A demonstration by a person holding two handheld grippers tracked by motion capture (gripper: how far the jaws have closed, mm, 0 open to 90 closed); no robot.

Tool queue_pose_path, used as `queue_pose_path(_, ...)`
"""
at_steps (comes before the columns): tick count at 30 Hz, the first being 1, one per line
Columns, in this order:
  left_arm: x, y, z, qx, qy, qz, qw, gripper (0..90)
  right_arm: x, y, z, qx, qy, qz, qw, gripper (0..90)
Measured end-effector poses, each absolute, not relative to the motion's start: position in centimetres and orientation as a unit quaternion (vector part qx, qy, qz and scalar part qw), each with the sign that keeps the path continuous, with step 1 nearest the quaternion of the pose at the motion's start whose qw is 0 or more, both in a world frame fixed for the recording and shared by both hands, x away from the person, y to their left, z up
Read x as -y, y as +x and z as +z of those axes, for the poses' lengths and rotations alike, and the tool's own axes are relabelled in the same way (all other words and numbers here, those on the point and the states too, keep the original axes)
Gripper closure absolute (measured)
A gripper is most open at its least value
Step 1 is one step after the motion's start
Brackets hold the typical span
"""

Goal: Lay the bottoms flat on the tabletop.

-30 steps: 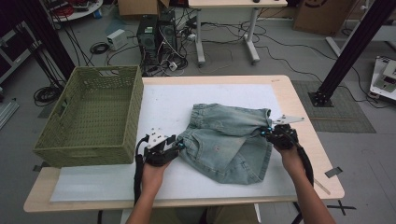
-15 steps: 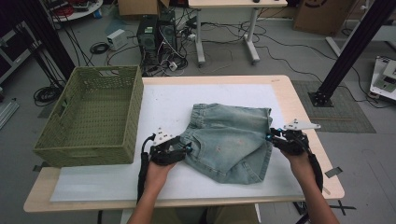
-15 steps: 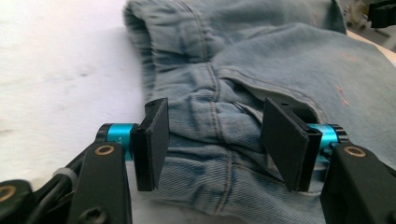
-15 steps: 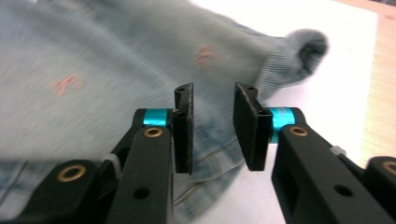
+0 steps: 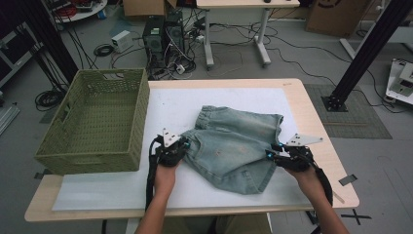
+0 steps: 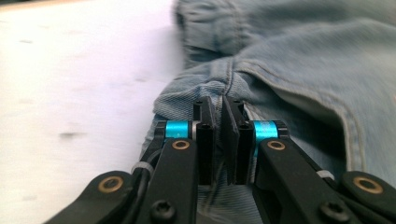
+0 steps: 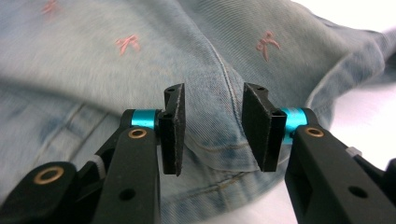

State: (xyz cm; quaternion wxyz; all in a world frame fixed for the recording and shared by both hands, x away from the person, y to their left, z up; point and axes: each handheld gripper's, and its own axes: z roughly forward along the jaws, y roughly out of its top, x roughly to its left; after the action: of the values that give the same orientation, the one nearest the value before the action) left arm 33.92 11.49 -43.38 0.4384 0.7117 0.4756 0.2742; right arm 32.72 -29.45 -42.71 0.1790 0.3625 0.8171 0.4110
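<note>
Two hand-held grippers work a pair of light-blue denim shorts [image 5: 234, 146] that lies crumpled on the white sheet [image 5: 175, 105] covering the wooden tabletop [image 5: 321, 146], right of a green woven basket [image 5: 97, 122]. The shorts sit near the middle of the sheet, waistband toward the far edge, hems toward the person.

The left hand-held gripper [image 5: 182, 145] meets the shorts at their left edge. In the left gripper view its jaws have just closed almost together on a bunched fold of denim at a seam [image 6: 219, 116]; the cloth seems pinched between the pads, though the sliver between them is dark and hard to read. The left hand [image 5: 165, 175] rests low on the sheet behind it.

The right hand-held gripper [image 5: 271, 151] is at the right edge of the shorts, its grey three-cornered plate [image 5: 304, 140] on top. In the right gripper view its jaws have just been opening and stand apart, with a raised ridge of denim and its seam [image 7: 229, 88] between them, the pads clear of the cloth. Small pink embroidered marks [image 7: 127, 43] dot the fabric beyond. The right hand [image 5: 304, 173] holds it just above the sheet
</note>
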Motion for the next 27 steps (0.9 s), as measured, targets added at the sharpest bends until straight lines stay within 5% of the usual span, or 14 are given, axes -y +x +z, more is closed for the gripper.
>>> queue_pose_path(5,-11.6,34.1,-43.2,-0.469,0.710,0.287,0.440,88.2,26.5,32.3,-43.0,-0.848,0.299,0.414,0.139,55.6)
queue_pose_path(7,-11.5,34.0,-43.3,-0.467,0.708,0.284,0.448,81.8,25.2,32.6,-43.4,-0.861,0.287,0.394,0.142,57.9)
queue_pose_path(10,-11.7,33.8,-43.3,-0.465,0.706,0.274,0.459,67.1,24.0,33.3,-43.8,-0.873,0.281,0.368,0.151,81.1)
queue_pose_path(12,-12.0,33.6,-43.1,-0.460,0.704,0.267,0.470,60.5,23.8,34.0,-43.8,-0.875,0.282,0.363,0.153,87.7)
queue_pose_path(22,-12.0,32.6,-42.9,-0.429,0.710,0.243,0.503,51.4,23.9,37.5,-43.2,-0.842,0.352,0.389,0.124,87.9)
queue_pose_path(27,-11.7,32.6,-42.9,-0.421,0.717,0.236,0.503,51.5,23.9,38.4,-43.9,-0.844,0.375,0.353,0.148,82.6)
